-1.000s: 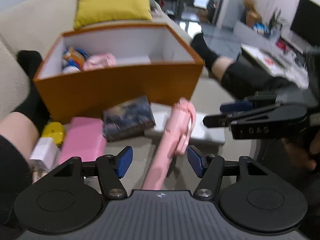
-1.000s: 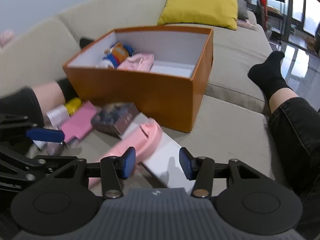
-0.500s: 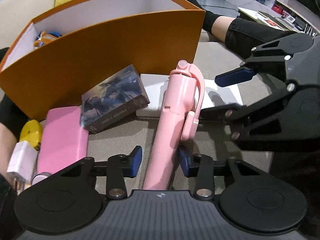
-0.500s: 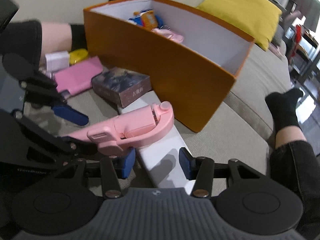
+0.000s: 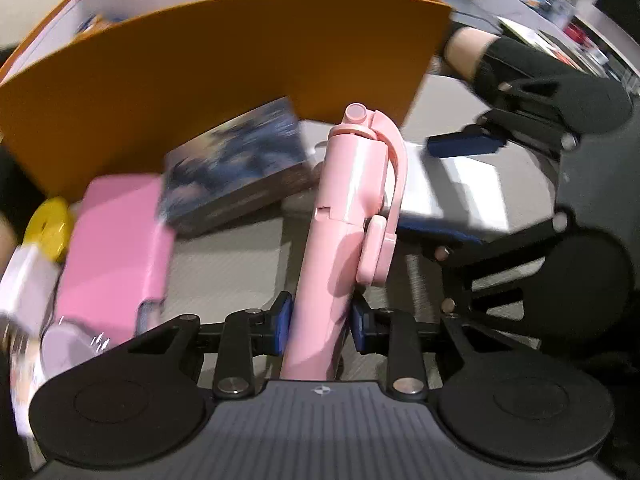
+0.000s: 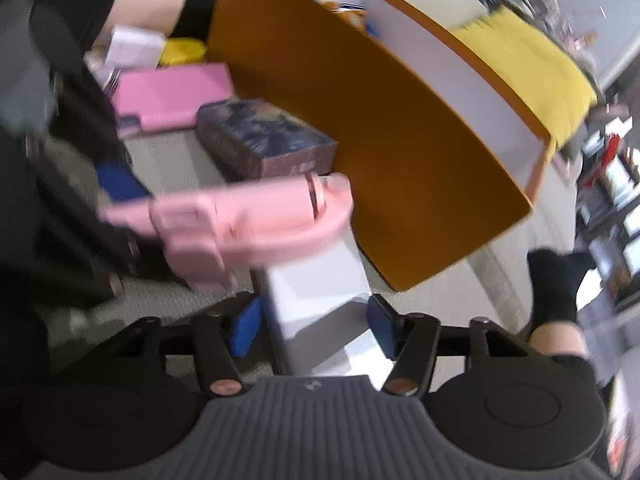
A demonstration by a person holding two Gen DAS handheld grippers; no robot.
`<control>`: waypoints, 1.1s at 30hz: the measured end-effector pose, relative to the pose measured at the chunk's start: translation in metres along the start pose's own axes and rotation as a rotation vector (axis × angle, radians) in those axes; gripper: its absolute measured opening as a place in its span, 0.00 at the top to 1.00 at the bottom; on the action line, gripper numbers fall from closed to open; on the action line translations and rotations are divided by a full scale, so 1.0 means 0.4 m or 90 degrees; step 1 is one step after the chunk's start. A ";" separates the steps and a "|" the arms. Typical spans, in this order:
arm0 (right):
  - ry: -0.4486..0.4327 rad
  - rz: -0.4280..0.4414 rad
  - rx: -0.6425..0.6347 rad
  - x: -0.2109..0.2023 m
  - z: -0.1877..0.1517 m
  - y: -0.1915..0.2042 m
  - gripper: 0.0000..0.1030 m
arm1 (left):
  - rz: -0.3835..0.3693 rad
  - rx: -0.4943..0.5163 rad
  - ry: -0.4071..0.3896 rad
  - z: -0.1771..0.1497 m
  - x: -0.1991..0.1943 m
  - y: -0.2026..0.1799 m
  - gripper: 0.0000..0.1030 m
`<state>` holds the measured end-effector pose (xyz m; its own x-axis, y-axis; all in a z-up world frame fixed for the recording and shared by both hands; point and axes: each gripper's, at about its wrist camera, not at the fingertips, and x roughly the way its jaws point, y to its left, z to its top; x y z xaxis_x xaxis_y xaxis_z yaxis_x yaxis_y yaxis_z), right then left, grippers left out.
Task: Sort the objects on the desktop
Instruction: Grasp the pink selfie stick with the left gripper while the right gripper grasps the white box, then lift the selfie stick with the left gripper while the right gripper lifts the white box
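My left gripper (image 5: 320,322) is closing, its blue pads against the sides of a pink selfie stick (image 5: 344,208), which points toward the orange box (image 5: 240,60). The stick (image 6: 248,216) looks sharp while the things behind it blur. Under its head lies a long white box (image 5: 460,184). My right gripper (image 6: 314,330) straddles the near end of that white box (image 6: 316,280); its jaws are opening and the pads stand just off the box's sides. One of its blue fingertips (image 5: 464,145) shows on the right in the left wrist view.
On the sofa seat in front of the orange box (image 6: 400,152) lie a dark printed box (image 5: 236,168), a flat pink box (image 5: 116,240), a yellow item (image 5: 48,220) and a white block (image 5: 24,280). A person's legs (image 5: 540,80) flank the seat. A yellow cushion (image 6: 528,80) sits behind.
My left gripper sank toward the pink stick and closed in on its handle. My right gripper rolled, came down over the white box and widened its jaws.
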<state>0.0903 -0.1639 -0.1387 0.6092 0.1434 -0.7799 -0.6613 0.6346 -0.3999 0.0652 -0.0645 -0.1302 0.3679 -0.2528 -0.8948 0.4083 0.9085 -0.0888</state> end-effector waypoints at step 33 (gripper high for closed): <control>-0.030 0.034 0.037 -0.052 -0.027 -0.042 0.68 | -0.005 -0.071 0.017 -0.038 -0.010 0.024 0.65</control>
<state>0.0841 -0.1857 -0.1210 0.5946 0.2137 -0.7751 -0.6683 0.6674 -0.3286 0.0551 -0.0500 -0.1342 0.3420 -0.2530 -0.9050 0.3150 0.9382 -0.1433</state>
